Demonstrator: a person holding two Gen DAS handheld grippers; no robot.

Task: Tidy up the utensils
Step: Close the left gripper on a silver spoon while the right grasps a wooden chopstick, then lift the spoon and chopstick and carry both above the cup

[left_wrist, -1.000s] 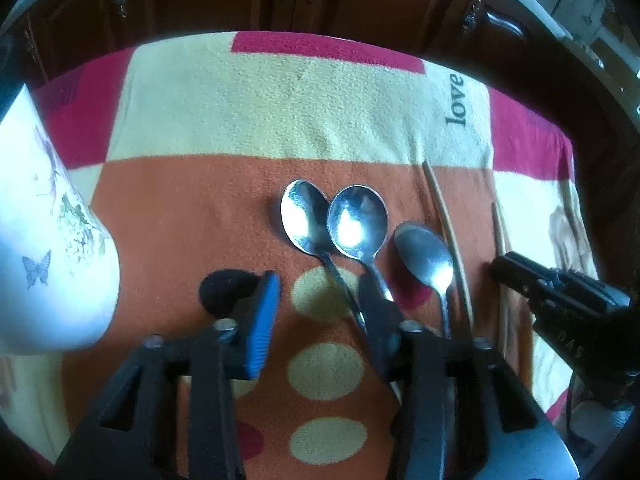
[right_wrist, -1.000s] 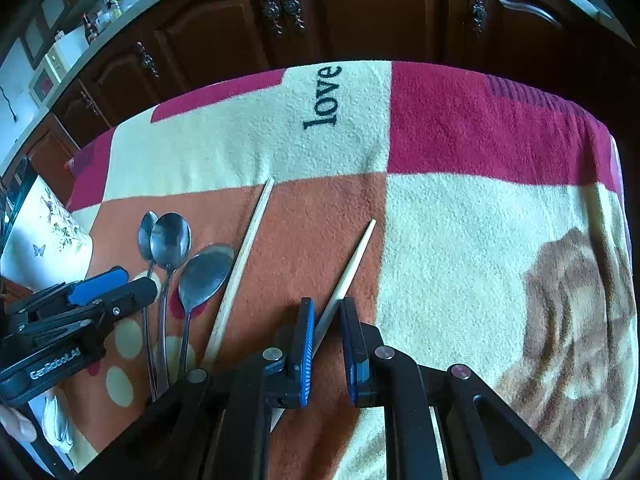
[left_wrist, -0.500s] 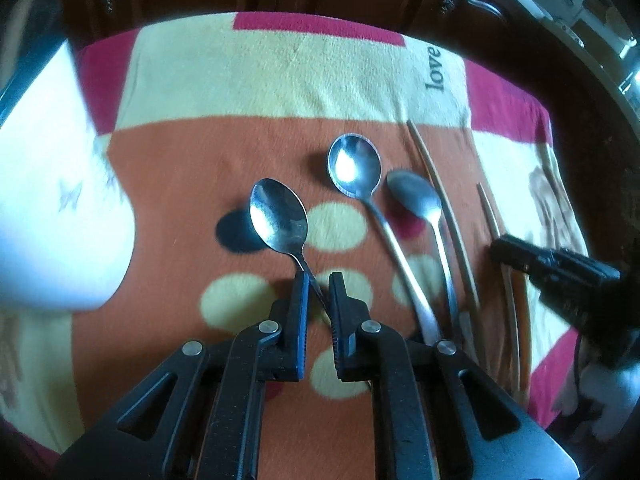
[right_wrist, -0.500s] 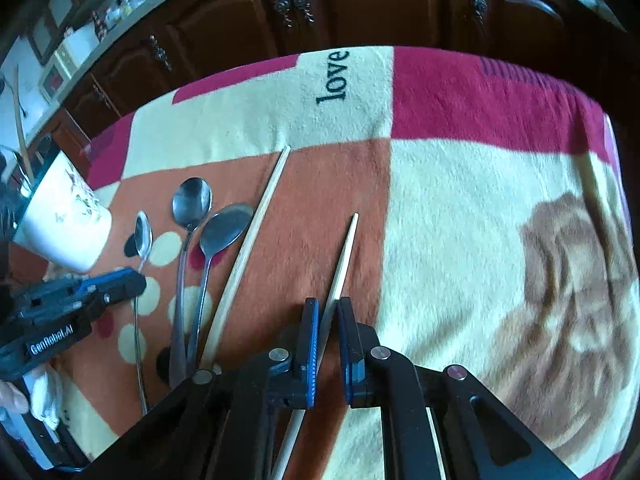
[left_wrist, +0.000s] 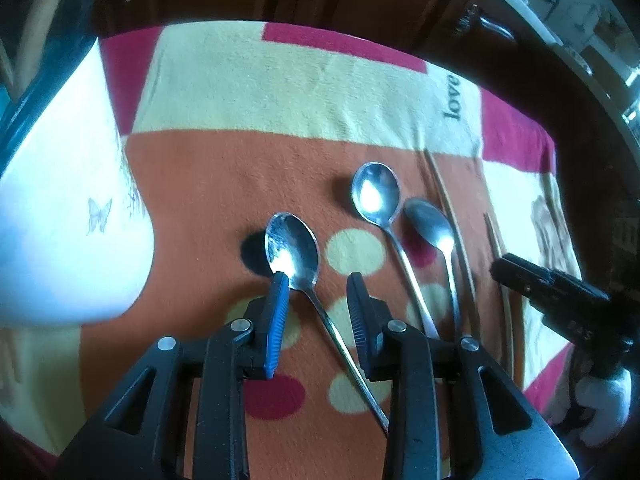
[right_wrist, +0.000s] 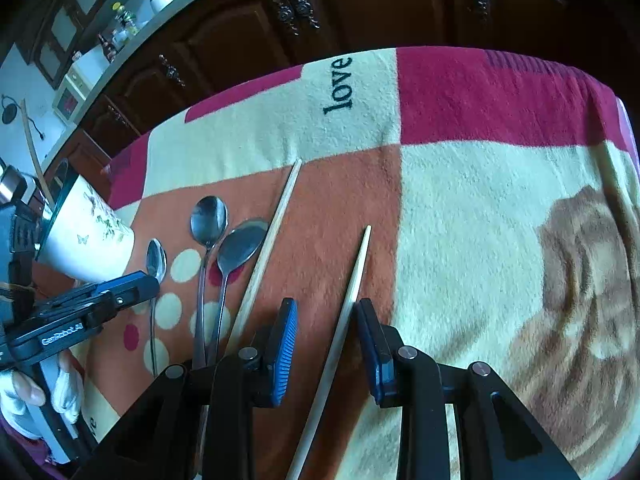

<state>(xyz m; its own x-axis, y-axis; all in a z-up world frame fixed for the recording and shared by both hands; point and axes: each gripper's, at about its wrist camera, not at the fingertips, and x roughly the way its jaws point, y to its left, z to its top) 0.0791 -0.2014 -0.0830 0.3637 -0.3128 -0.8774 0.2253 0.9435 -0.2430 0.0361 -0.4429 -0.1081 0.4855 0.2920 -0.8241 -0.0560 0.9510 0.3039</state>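
Observation:
Three metal spoons lie on the patterned blanket. The leftmost spoon (left_wrist: 294,252) lies between the open jaws of my left gripper (left_wrist: 317,280), its handle running back under the gripper. Two more spoons (left_wrist: 376,196) (left_wrist: 430,224) lie to its right. Two wooden chopsticks lie further right: a long one (right_wrist: 266,248) and a shorter one (right_wrist: 352,284). My right gripper (right_wrist: 326,306) is open with the shorter chopstick between its jaws, near the right finger (right_wrist: 370,332). A white butterfly-print cup (left_wrist: 60,208) stands at the left.
The blanket (right_wrist: 480,200) covers a table with dark wooden cabinets (right_wrist: 360,4) behind. The right gripper shows at the right edge of the left wrist view (left_wrist: 560,296); the left gripper shows at the left of the right wrist view (right_wrist: 80,312).
Both grippers have opened. The left let go of the leftmost spoon, which now lies apart from the other two. The right let go of the shorter chopstick, which lies on the blanket.

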